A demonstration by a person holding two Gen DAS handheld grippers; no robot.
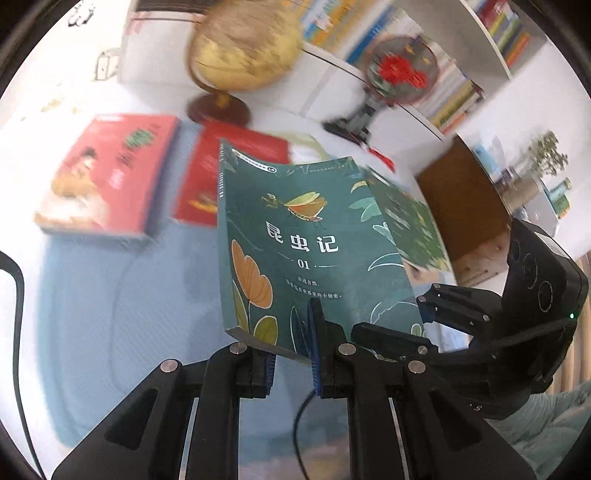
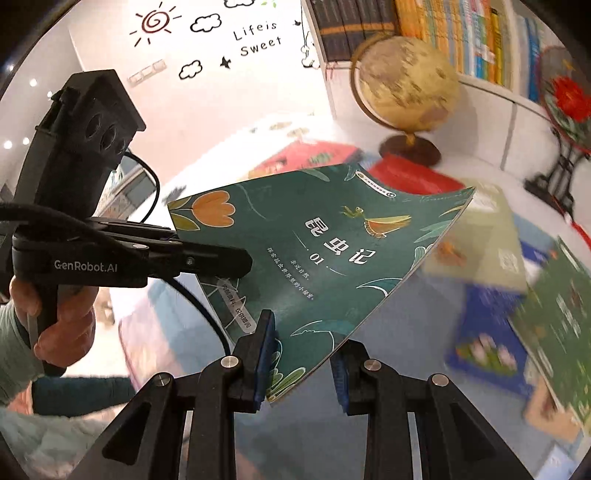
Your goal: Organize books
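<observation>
Left gripper [image 1: 293, 354] and right gripper [image 2: 301, 363] both clamped the green book [image 1: 314, 243]. It was held above the blue mat [image 1: 129, 314], red books [image 1: 110, 173] behind.

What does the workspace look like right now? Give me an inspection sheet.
Surface: white table with a pale blue mat.
Job's things: green book lifted off the mat, cover up; two red books lying flat beyond it; further books flat on the mat, blurred.
Clutter: globe and a red flower ornament on a stand at the back.
Grippers: left tool shut on the green book's near edge; right tool shut on a corner of it.
Cables: black cable along the left edge.
Surroundings: shelves of books; wall decals.
</observation>
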